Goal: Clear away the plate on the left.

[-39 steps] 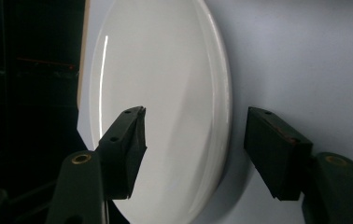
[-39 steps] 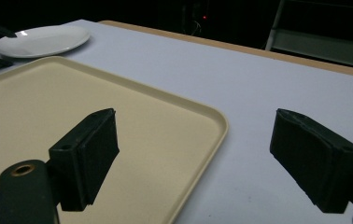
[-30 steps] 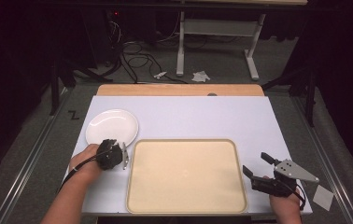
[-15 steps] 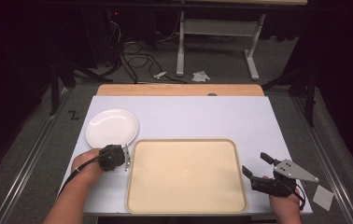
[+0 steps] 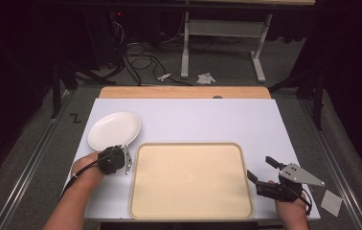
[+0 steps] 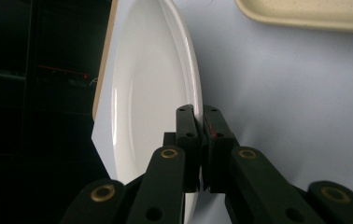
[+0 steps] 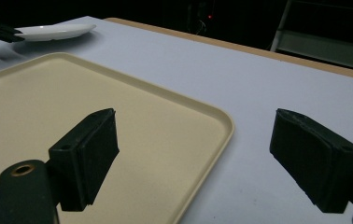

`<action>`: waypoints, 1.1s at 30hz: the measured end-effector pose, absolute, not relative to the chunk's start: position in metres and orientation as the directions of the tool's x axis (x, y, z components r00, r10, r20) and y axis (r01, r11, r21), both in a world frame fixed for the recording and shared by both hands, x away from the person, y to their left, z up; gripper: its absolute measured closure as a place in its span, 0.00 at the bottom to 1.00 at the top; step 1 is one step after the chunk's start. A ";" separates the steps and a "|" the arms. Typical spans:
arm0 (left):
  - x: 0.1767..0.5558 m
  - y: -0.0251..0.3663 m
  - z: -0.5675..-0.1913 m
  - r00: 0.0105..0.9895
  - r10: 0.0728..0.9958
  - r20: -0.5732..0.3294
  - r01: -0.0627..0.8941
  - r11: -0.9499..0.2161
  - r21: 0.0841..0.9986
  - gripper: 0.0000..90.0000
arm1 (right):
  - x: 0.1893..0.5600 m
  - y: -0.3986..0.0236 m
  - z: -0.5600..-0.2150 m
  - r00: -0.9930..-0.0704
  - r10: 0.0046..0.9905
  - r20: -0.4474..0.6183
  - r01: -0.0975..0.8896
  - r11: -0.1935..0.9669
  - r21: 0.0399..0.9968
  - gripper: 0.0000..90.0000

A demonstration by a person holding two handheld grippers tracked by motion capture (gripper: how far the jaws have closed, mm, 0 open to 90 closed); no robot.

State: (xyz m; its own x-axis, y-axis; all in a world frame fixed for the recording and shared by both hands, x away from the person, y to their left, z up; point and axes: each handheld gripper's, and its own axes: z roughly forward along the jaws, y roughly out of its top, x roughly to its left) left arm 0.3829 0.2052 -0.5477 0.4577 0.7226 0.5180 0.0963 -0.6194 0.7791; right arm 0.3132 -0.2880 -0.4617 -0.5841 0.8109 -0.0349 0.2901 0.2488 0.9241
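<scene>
The plate [image 5: 114,130] lies on the left part of the surface [image 5: 208,120], just beyond the far left corner of the tray [image 5: 191,179]. The left hand-held gripper [image 5: 127,159] has just been closing its jaws, and they now pinch the plate's near rim between them; in the left gripper view the plate [image 6: 146,93] has its edge caught between the two pads of the left hand-held gripper [image 6: 199,122], with the tray [image 6: 305,14] in the upper right corner. The person's left hand [image 5: 88,170] holds that gripper at the near left of the surface. The tray sits in the near middle, flat on the surface. The right hand-held gripper [image 5: 260,170] rests at the near right, just beside the tray's right edge, its jaws spread wide with nothing between them. In the right gripper view its jaws stand over the tray's [image 7: 118,121] corner, and the plate [image 7: 55,31] shows far off at the left.
</scene>
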 end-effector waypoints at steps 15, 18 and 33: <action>0.362 0.196 -0.524 0.445 0.763 0.470 0.036 -0.539 0.841 0.96 | 0.311 -0.290 -0.461 -0.571 0.821 -0.020 0.298 0.230 0.927 0.18; 0.358 0.195 -0.522 0.449 0.757 0.474 0.024 -0.541 0.841 0.96 | 0.312 -0.291 -0.461 -0.569 0.822 -0.021 0.295 0.228 0.928 0.18; 0.334 0.180 -0.497 0.466 0.781 0.417 -0.040 -0.452 0.891 0.96 | 0.311 -0.292 -0.460 -0.573 0.819 -0.024 0.284 0.226 0.932 0.18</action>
